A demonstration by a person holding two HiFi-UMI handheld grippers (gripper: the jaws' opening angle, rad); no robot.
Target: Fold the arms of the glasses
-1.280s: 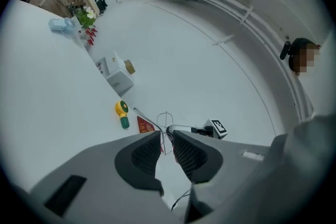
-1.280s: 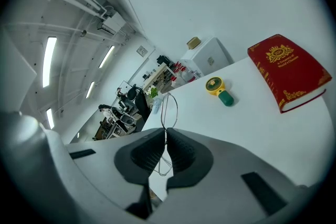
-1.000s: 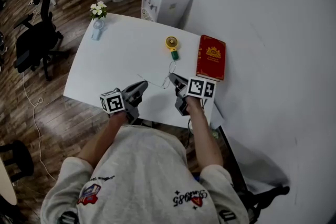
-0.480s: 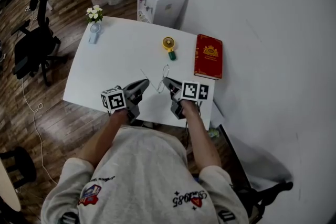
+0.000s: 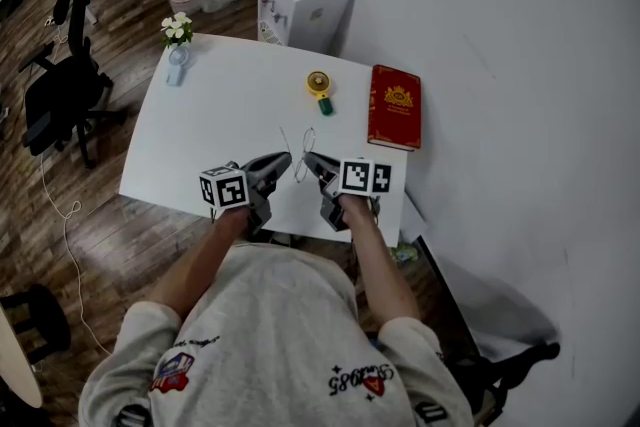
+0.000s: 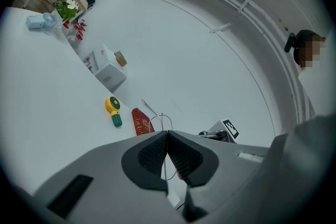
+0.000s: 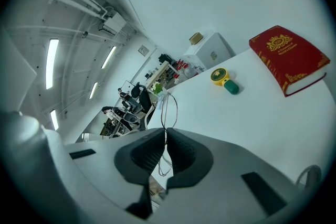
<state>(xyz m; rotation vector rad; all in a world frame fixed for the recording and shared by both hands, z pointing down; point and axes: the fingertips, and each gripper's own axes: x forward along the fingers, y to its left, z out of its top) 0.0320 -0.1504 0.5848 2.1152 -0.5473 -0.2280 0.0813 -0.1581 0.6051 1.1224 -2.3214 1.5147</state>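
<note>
Both claws meet over the near edge of the white desk (image 5: 215, 120). The left claw (image 6: 167, 135) is pinched tight on the thin wire-framed glasses (image 7: 169, 108), and the right claw (image 7: 166, 131) is clamped on the same frame from the other side. The glasses are off the desk, between the two tips. Farther back lie a yellow handheld fan (image 5: 320, 87) and a red hardcover book (image 5: 395, 107). At the far left corner stands a small vase of white flowers (image 5: 177, 40).

We close the gap between our hands

Our left gripper (image 5: 284, 159) now sits nearer our right gripper (image 5: 310, 160), and the arm (image 5: 285, 138) of the glasses (image 5: 307, 140), outstretched a second ago, angles in toward the lens.
</note>
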